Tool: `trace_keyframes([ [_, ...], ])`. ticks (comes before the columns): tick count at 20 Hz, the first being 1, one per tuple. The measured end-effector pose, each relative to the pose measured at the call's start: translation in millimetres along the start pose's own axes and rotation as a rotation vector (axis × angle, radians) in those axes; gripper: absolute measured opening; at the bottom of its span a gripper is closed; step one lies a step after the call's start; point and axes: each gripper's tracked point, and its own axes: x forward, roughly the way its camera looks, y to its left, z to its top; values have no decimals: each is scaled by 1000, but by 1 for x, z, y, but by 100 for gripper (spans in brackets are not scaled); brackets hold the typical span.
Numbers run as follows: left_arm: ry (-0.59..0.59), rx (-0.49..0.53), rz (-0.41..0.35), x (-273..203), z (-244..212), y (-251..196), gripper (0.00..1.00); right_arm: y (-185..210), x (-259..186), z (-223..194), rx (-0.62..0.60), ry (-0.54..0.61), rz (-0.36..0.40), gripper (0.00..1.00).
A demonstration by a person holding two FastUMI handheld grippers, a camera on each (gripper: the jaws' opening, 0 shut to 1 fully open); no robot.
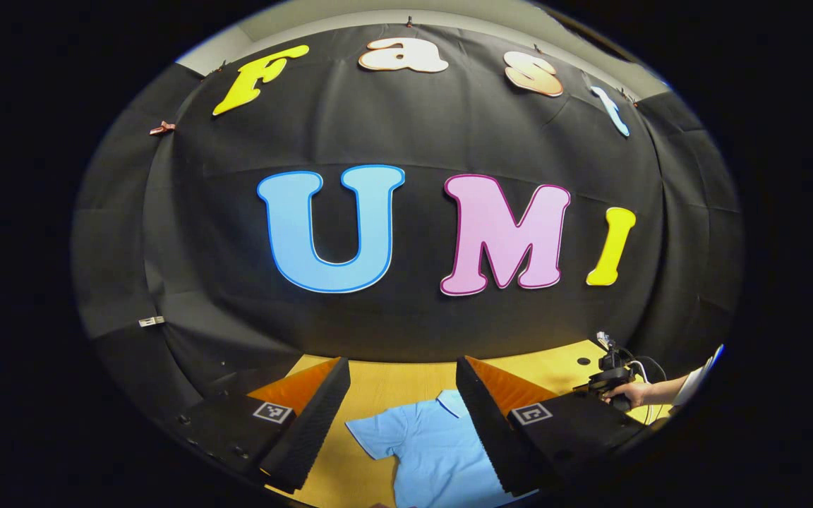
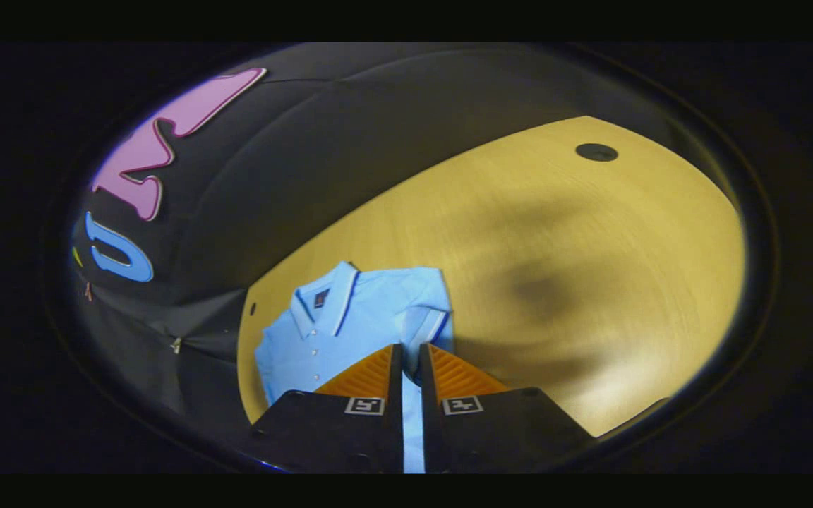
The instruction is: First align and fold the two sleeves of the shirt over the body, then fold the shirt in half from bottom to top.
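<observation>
In the left gripper view, the left gripper [image 1: 402,367] sits up above the bench with its two fingers spread wide apart and nothing between them. Through that gap you can see the light blue short-sleeved polo shirt [image 1: 429,451] lying flat on the yellow wooden bench [image 1: 392,384], collar pointing toward the far edge by the black cloth wall [image 1: 406,127]. Off at the bench's right edge a hand [image 1: 631,392] is holding the right gripper [image 1: 615,370]; can't tell from here how its fingers stand. Over to the right gripper view: the right gripper [image 2: 406,349] has its fingers nearly together with just a thin slit between them, right over the shirt's [image 2: 350,317] sleeve, but honestly I can't tell if they're actually pinching fabric. The shirt sits near the bench's [image 2: 555,233] back edge by the wall, buttons and collar facing up. There's a small dark round hole [image 2: 596,152] near the bench's far corner.
</observation>
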Motion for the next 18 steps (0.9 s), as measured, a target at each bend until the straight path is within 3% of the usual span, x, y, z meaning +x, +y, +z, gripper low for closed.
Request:
trace_keyframes([
  [3, 4, 3, -7, -1, -6, -4, 96, 9, 9, -29, -62, 79, 4, 15],
  [4, 10, 2, -9, -1, -7, -4, 96, 11, 12, -43, -67, 123, 8, 20],
  [6, 10, 1, -13, -1, -10, -5, 96, 7, 16, -53, -138, 132, -26, 14],
  [8, 26, -7, -16, 4, -25, -2, 97, -3, 16, -46, -209, 88, -89, 24],
  [9, 58, -16, -7, 11, -43, 4, 97, -2, 13, -40, -236, 59, -102, 4],
  [10, 102, -31, -2, 18, -60, 9, 96, 3, 4, -33, -249, 34, -98, 29],
  [12, 179, -86, -18, 35, -95, 16, 100, 19, -14, -23, -275, -14, -65, 64],
  [14, 240, -140, -20, 63, -124, 27, 97, 36, -42, -14, -308, -73, -30, 63],
  [15, 275, -157, -2, 79, -143, 37, 97, 44, -55, -12, -320, -94, -16, 77],
  [18, 422, -159, 71, 130, -209, 65, 97, 56, -93, -3, -331, -143, 12, 77],
])
